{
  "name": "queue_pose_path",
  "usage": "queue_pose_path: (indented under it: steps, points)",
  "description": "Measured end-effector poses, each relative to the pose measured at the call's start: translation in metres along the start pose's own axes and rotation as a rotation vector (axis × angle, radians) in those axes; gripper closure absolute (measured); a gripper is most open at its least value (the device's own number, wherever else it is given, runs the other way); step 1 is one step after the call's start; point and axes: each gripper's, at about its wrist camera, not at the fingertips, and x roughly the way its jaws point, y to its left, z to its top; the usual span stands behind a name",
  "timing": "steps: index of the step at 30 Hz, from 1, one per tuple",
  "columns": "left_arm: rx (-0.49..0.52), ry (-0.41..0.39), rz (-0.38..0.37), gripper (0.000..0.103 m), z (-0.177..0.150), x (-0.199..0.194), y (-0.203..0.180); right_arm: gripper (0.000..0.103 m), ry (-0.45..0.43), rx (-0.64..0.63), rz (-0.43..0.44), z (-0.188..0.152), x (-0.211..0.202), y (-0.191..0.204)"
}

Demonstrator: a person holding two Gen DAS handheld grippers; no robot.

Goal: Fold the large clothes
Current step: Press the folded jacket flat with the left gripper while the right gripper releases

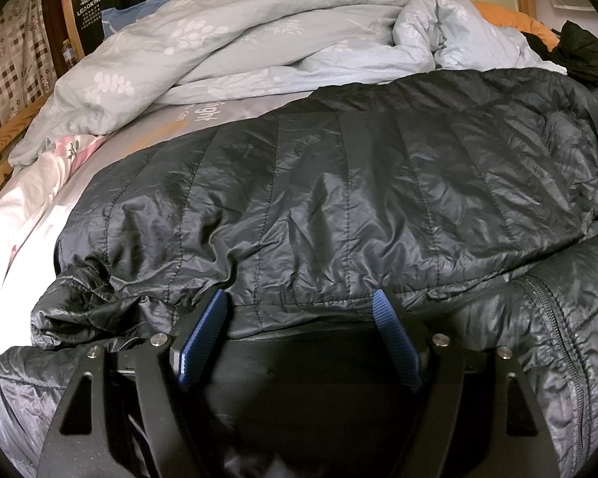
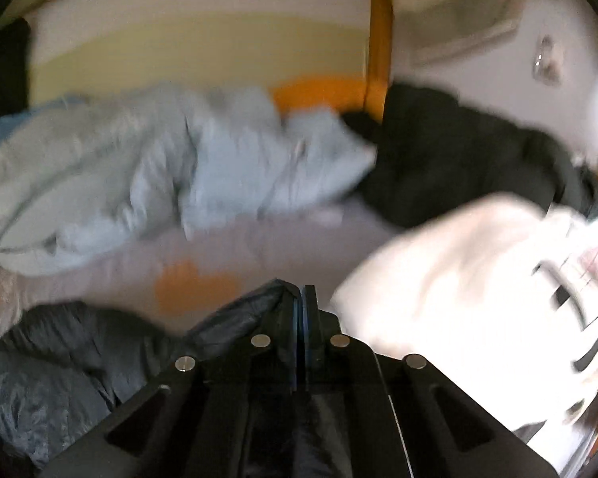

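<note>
Black quilted jacket (image 1: 339,199) on bed (image 1: 28,215)

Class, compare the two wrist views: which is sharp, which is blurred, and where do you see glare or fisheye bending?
Left wrist view: sharp, soft sheen on the dark quilted jacket, fisheye bending at the bed frame and dark corners. Right wrist view: motion-blurred throughout, the light blue duvet smeared, the white cloth overexposed to glare; only the right gripper stays fairly crisp.
</note>
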Motion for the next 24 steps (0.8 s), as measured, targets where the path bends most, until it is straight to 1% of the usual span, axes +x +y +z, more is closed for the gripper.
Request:
queue_pose_path:
  steps: [1, 3, 5, 7, 8, 9, 10, 11, 12, 14, 15, 17, 18, 19, 21, 23, 24]
  points:
    - [0.000, 0.000, 0.000, 0.027, 0.000, 0.000, 0.000, 0.101, -0.021, 0.022, 0.020, 0.003, -0.008, -0.006]
    - [0.001, 0.000, 0.000, 0.027, 0.000, 0.000, 0.000, 0.101, -0.097, 0.157, 0.082, 0.011, -0.031, -0.035]
    - [0.001, 0.000, 0.000, 0.027, 0.000, 0.000, 0.000, 0.101, -0.142, 0.272, 0.127, 0.016, -0.047, -0.058]
    - [0.002, 0.000, 0.000, 0.026, 0.000, 0.000, 0.000, 0.101, -0.155, 0.342, 0.172, 0.020, -0.057, -0.075]
    - [0.002, 0.000, 0.000, 0.026, 0.000, 0.000, 0.000, 0.100, -0.144, 0.342, 0.196, 0.021, -0.057, -0.079]
    - [0.002, 0.000, 0.001, 0.026, 0.000, 0.000, 0.000, 0.095, -0.138, 0.334, 0.193, 0.022, -0.056, -0.079]
    - [0.002, 0.000, 0.001, 0.026, 0.000, 0.000, 0.000, 0.087, -0.132, 0.310, 0.175, 0.021, -0.053, -0.078]
    - [0.002, 0.000, 0.001, 0.026, 0.000, 0.000, 0.000, 0.057, -0.117, 0.262, 0.154, 0.020, -0.048, -0.071]
    - [0.002, 0.000, 0.000, 0.026, 0.000, 0.000, -0.001, 0.027, -0.093, 0.221, 0.151, 0.020, -0.043, -0.064]
    - [0.001, -0.001, 0.000, 0.026, 0.000, 0.000, -0.001, 0.026, -0.001, 0.121, 0.199, 0.016, -0.022, -0.042]
    - [0.002, 0.000, 0.001, 0.026, 0.000, 0.000, 0.000, 0.026, 0.028, 0.105, 0.210, 0.014, -0.016, -0.037]
    - [0.002, 0.000, 0.001, 0.026, 0.000, 0.000, -0.001, 0.026, 0.143, 0.077, 0.253, 0.007, 0.011, -0.021]
    - [0.002, 0.000, 0.001, 0.026, 0.000, 0.000, 0.000, 0.026, 0.208, 0.061, 0.260, 0.003, 0.027, -0.011]
    - [0.002, 0.000, 0.001, 0.026, 0.000, 0.000, -0.001, 0.026, 0.242, 0.045, 0.254, 0.001, 0.038, -0.006]
    - [0.002, 0.000, 0.001, 0.026, 0.000, 0.000, -0.001, 0.026, 0.351, -0.021, 0.218, -0.002, 0.066, 0.011]
    - [0.002, 0.000, 0.001, 0.026, 0.000, 0.000, -0.001, 0.026, 0.470, -0.095, 0.137, -0.006, 0.096, 0.025]
    - [0.003, 0.000, 0.002, 0.026, 0.000, 0.000, -0.001, 0.031, 0.480, -0.110, 0.103, -0.008, 0.106, 0.027]
